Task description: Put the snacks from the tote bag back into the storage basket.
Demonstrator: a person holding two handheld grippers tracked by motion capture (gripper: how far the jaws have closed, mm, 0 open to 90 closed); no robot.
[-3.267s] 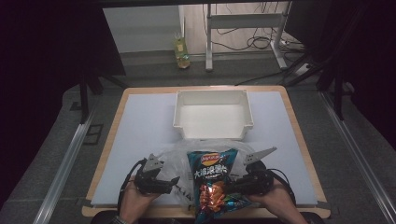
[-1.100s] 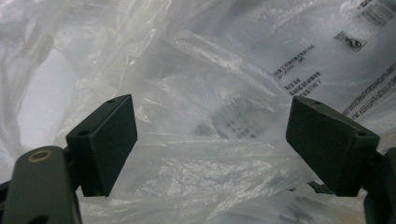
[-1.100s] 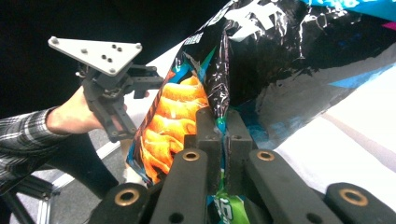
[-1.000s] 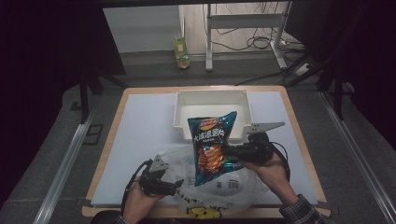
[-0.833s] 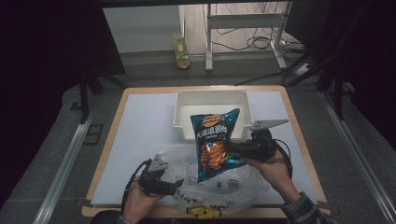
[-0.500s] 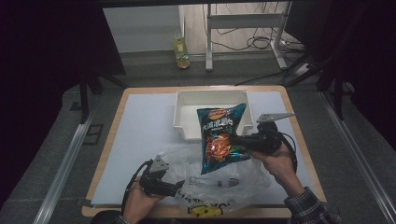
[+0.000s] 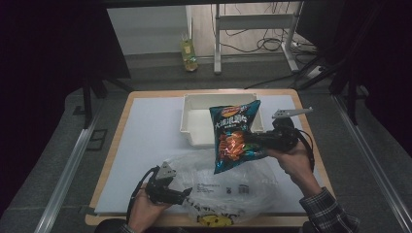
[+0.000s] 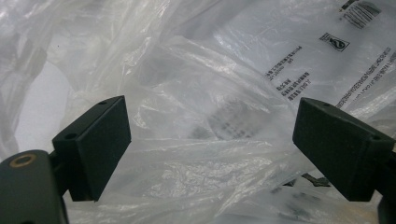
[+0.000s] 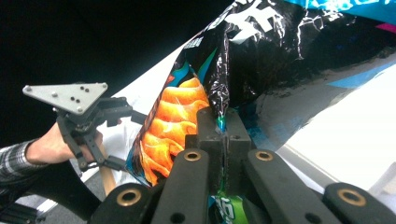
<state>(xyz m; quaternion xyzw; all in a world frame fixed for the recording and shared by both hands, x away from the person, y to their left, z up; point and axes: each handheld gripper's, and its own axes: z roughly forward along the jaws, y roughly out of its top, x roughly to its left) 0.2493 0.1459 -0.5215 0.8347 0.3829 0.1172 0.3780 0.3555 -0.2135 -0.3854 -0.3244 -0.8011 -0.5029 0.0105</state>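
We had the chip bag (image 7: 235, 136) out of the plastic bag (image 7: 228, 184), right claw (image 7: 252, 140) clamped on its edge; left claw (image 7: 184, 196) apart; the tray (image 7: 194, 133) at the desk's far edge waited.

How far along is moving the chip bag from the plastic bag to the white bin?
Done: the chip bag is out of the clear plastic bag. In hand: the right gripper is shut on its edge, holding it in the air at the white bin. The left gripper, open, sits at the plastic. Left: lowering and releasing it.
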